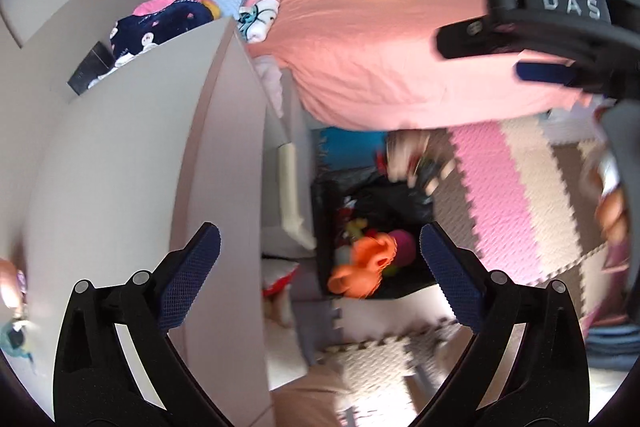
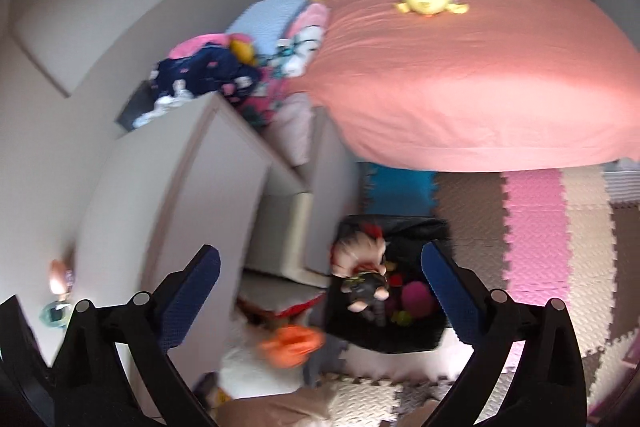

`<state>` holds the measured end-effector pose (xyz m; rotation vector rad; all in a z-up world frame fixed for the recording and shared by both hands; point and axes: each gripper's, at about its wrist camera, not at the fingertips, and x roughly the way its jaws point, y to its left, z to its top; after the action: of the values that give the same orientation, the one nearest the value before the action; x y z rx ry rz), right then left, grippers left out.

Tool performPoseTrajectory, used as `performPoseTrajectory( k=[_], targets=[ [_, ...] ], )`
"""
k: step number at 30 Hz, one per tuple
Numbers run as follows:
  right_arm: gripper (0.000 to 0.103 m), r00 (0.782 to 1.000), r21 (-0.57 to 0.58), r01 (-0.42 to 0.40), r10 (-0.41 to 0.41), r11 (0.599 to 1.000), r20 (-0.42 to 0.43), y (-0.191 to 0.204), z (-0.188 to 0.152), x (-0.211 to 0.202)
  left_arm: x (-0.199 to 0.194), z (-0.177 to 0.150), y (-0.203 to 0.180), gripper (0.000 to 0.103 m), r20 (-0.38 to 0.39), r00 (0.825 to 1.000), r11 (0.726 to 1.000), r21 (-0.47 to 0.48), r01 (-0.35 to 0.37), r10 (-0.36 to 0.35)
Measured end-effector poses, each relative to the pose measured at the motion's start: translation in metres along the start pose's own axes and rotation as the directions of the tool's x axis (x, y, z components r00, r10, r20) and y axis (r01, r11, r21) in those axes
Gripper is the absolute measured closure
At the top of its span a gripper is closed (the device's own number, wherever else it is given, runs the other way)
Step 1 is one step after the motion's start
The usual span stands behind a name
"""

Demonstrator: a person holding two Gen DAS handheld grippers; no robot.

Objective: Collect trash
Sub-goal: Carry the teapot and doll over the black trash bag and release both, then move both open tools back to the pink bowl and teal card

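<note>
Both of our tools are spread wide and hold nothing, the left hand-held gripper [image 1: 320,259] and the right hand-held gripper [image 2: 320,277] hovering above the black bin [image 2: 384,337] of toys on the foam floor mat [image 2: 536,227] beside the pink bed [image 2: 480,67].

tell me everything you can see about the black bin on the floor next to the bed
The black bin is a square, open-topped box, apparently soft-sided fabric, standing upright on the foam puzzle mat just below the pink bed. It is crowded with toys: a round pink one, small yellow and red pieces, and a striped figure blurred at its near edge. In the left wrist view an orange toy blurs over it. Neither gripper touches it.
</note>
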<state>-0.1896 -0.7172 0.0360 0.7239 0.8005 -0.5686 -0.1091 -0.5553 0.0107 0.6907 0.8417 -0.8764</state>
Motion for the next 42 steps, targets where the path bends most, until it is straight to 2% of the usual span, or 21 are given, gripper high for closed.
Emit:
performPoseTrajectory(
  k=[7, 20, 29, 36, 42],
  targets=[
    [0.003, 1.000, 0.032, 0.003, -0.003, 0.999, -0.003, -0.016, -0.007, 0.003, -0.001, -0.005, 0.016, 0.006, -0.004, 0.999, 0.998, -0.048, 0.036, -0.036],
    [0.003, 0.999, -0.033, -0.043, 0.043, 0.999, -0.001, 0.026, -0.016, -0.006, -0.016, -0.012, 0.036, 0.006, 0.032, 0.999, 0.996, -0.075, 0.039, -0.037],
    [0.003, 0.995, -0.125, -0.096, 0.097, 0.988, 0.001, 0.079, -0.022, -0.014, -0.030, -0.025, 0.067, 0.006, 0.059, 0.998, 0.991, -0.130, 0.031, -0.023],
    [0.003, 0.984, -0.205, -0.178, 0.175, 0.962, -0.034, 0.140, -0.030, -0.007, -0.044, -0.044, 0.114, 0.006, 0.069, 0.997, 0.981, -0.191, -0.011, 0.025],
    [0.003, 0.976, -0.281, -0.218, 0.204, 0.934, -0.078, 0.200, -0.040, 0.007, -0.054, -0.066, 0.163, 0.006, 0.062, 0.995, 0.961, -0.272, -0.053, 0.073]
  ],
)
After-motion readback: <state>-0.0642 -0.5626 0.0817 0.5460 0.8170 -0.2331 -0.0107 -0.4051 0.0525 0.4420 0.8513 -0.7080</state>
